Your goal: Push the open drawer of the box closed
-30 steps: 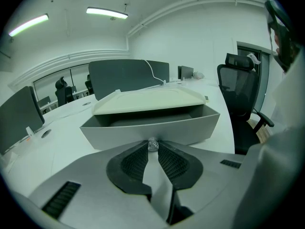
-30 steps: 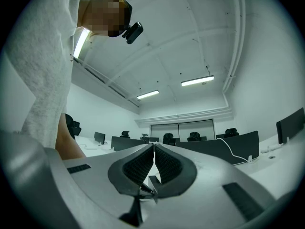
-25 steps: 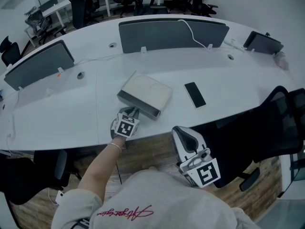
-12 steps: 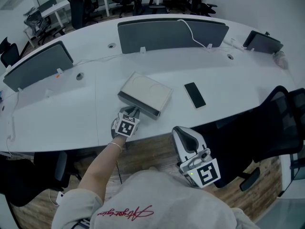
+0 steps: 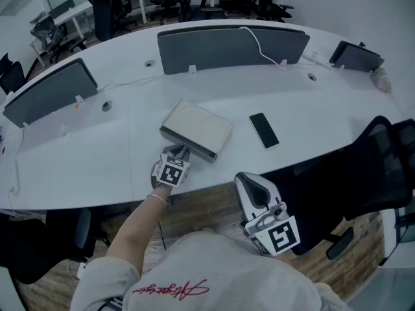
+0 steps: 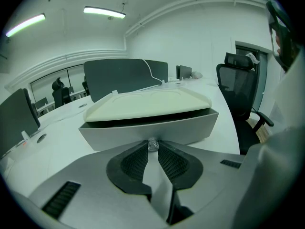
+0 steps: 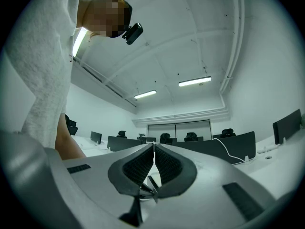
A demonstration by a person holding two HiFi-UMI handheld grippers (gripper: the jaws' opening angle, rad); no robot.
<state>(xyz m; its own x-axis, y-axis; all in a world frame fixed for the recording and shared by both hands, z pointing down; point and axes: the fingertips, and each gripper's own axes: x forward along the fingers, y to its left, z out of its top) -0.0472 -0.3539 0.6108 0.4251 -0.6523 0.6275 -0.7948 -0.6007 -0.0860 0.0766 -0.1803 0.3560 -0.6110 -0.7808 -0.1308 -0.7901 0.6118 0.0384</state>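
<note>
- The left gripper had its jaws nearly together, pinching a small clear knob at their tips.
- The knob sat at the middle of the drawer front. The drawer stood a little way out of the box, with a dark gap showing under the box's pale top.
- The box lay at an angle on the white table, near its front edge, with the left gripper at its near side.
- The right gripper had its jaws closed on nothing. It was held off the table, beside the person's body, and well apart from the box.
- Risk: nothing braced the box, so a push would probably slide the whole box across the smooth table instead of seating the drawer.
- Risk: the knob was small and looked slick, so the tips could slip off it and strike the drawer front.
- Risk: a push not in line with the drawer could skew and jam it.
- Risk: a dark phone lay just beside the box, so a sliding box might knock it.
</note>
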